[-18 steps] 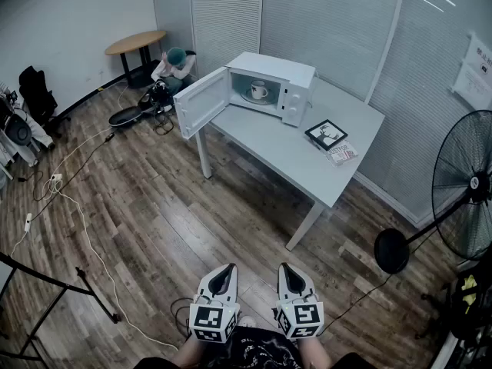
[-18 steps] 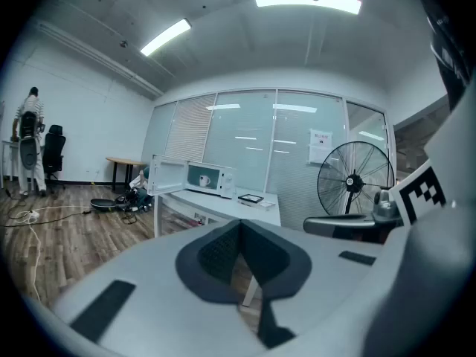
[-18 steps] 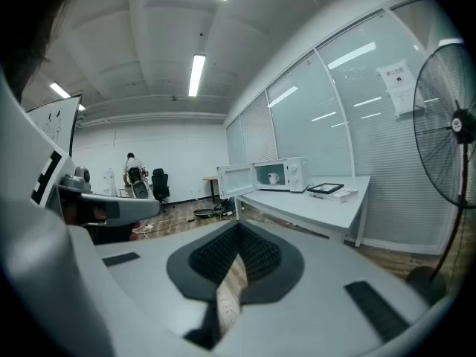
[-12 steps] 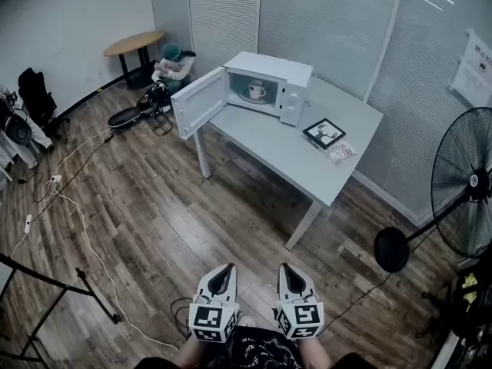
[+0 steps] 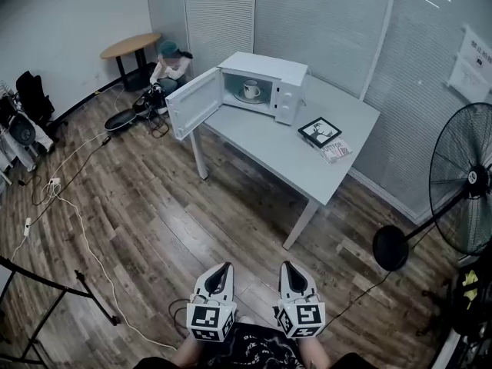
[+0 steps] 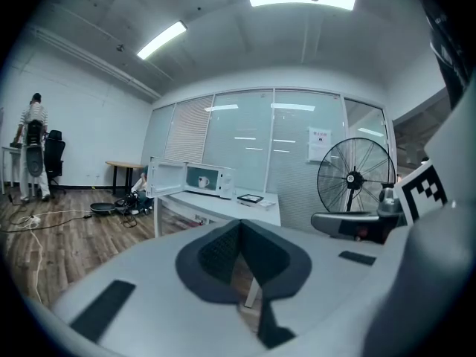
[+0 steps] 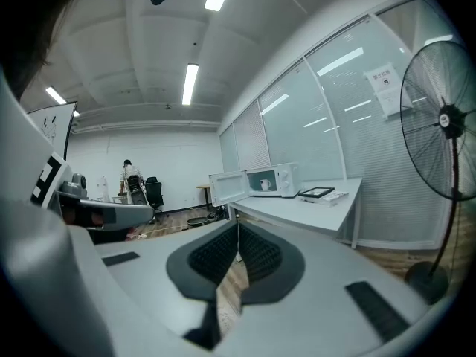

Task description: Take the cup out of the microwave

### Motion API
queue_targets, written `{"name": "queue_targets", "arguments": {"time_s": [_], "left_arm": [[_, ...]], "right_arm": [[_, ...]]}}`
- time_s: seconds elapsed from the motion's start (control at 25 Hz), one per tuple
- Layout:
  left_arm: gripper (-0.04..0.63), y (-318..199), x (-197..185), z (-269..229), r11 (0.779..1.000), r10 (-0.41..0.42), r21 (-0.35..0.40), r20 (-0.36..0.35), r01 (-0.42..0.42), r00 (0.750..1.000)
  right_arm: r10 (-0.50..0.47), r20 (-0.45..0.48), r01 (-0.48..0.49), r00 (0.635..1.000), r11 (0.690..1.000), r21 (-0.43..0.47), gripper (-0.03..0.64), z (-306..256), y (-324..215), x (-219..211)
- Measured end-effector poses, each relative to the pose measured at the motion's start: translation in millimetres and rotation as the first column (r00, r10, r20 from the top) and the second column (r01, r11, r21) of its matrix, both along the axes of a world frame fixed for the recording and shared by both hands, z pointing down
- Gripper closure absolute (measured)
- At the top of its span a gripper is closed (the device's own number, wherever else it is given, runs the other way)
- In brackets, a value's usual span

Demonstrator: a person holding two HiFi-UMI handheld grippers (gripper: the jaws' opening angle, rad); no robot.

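L gripper [image 5: 224, 268], R gripper [image 5: 287, 267] jaws shut, empty — cup [image 5: 250, 88] in microwave [image 5: 266, 64]; standing person [image 7: 132, 177] only gripper views

One microwave [image 5: 265, 69], one cup [image 5: 250, 88], two tables [image 5: 292, 160] [image 5: 131, 44], one fan [image 5: 463, 181], two grippers [image 5: 227, 267] [image 5: 284, 267], one framed picture [image 5: 320, 132]

An office room: blind-covered glass partitions [image 5: 323, 21], wood-laminate floor [image 5: 154, 229], white table [image 5: 284, 156], pedestal fan [image 5: 461, 179], ceiling strip lights [image 6: 160, 39].

The grey table [image 5: 307, 174] bears an open microwave [image 5: 265, 68], a framed picture [image 5: 320, 131] — a booklet [image 5: 337, 151] just beside it.
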State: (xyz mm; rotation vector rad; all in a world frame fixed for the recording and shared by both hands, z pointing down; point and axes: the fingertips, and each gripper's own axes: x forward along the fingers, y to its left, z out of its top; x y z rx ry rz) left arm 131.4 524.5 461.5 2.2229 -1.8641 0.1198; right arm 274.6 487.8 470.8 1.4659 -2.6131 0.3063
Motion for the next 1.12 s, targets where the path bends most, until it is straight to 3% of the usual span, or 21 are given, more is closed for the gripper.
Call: {"name": "queue_targets", "arguments": {"time_s": [0.36, 1.12], "left_arm": [[0.589, -40, -13, 3, 1.0, 0.018, 0.008, 0.005, -0.019, 1.0], [0.589, -183, -78, 10, 0.992, 0.128, -0.008, -0.021, -0.128, 0.992]], "right_arm": [[0.039, -0.036, -0.039, 0.999, 0.999, 0.0, 0.612, 7, -34, -3], [0.061, -0.071, -0.063, 0.996, 0.998, -0.032, 0.612, 17, -151, -78]]}}
